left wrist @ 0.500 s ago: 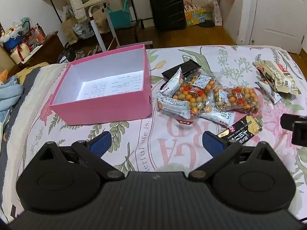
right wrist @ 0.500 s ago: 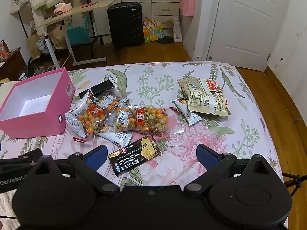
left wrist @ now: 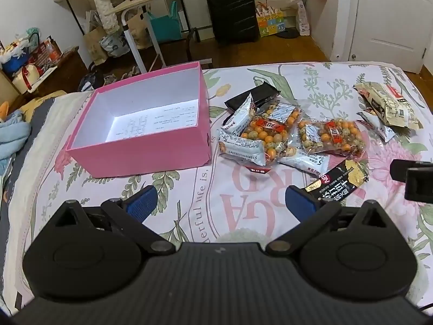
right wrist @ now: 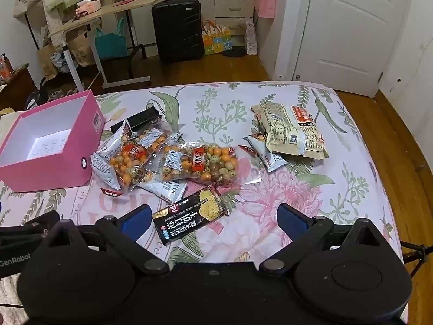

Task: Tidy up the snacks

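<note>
A pink box (left wrist: 140,157) (right wrist: 51,168), open at the top with a white inside, stands on the floral bedspread at the left. To its right lie two clear bags of orange coated nuts (left wrist: 270,135) (right wrist: 200,163), several silver packets, a black cracker packet (left wrist: 335,181) (right wrist: 189,214) and a beige packet (left wrist: 389,105) (right wrist: 292,132). My left gripper (left wrist: 219,203) hovers open over bare bedspread in front of the box. My right gripper (right wrist: 213,218) hangs open over the bed, the black cracker packet lying between and beyond its fingers, untouched.
A flat black packet (left wrist: 254,96) lies behind the nut bags. Beyond the bed's far edge are wooden floor, a black suitcase (right wrist: 177,29), a rolling side table (right wrist: 105,10) and a white door (right wrist: 349,27). Blue cloth (left wrist: 10,135) lies left of the box.
</note>
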The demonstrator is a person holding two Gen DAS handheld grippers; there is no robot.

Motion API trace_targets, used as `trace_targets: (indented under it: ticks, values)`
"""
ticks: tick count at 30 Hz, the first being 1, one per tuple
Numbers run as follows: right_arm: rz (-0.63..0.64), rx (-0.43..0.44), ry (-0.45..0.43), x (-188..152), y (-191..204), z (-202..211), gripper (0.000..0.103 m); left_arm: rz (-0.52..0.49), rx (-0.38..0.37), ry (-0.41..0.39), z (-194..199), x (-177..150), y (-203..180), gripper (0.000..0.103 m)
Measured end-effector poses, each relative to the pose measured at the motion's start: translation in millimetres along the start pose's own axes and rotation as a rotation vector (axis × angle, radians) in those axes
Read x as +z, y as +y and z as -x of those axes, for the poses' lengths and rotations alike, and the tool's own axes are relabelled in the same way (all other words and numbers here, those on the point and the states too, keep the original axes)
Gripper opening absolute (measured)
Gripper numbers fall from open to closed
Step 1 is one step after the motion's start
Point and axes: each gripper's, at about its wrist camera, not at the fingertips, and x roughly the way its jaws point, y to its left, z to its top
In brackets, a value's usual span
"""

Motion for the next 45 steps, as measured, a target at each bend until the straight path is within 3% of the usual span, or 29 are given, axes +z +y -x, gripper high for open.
trace_targets:
  ticks: [1,19,30,45]
  values:
    - [-0.001,-0.003,0.001,-0.2,-0.7,0.3,0.100,-0.016,0.012,-0.007,1.0,-0.6,-12.4,0.102]
    - [0.006,0.001,0.009,-3.7,-2.7,-2.8,0.100,0.004,-0.001,0.024,-0.4,-1.7,-10.4,0.102]
    - [0.015,-0.016,-0.017,-2.8,-6.1,3.8,0.100,0.008,-0.011,-0.035,12.4,1.9,-2.5,0.102]
    - [0.038,-0.020,-0.022,-5.3,0.5,5.8,0.100,0.003,-0.026,-0.038,12.6,-1.3,0.7,0.100]
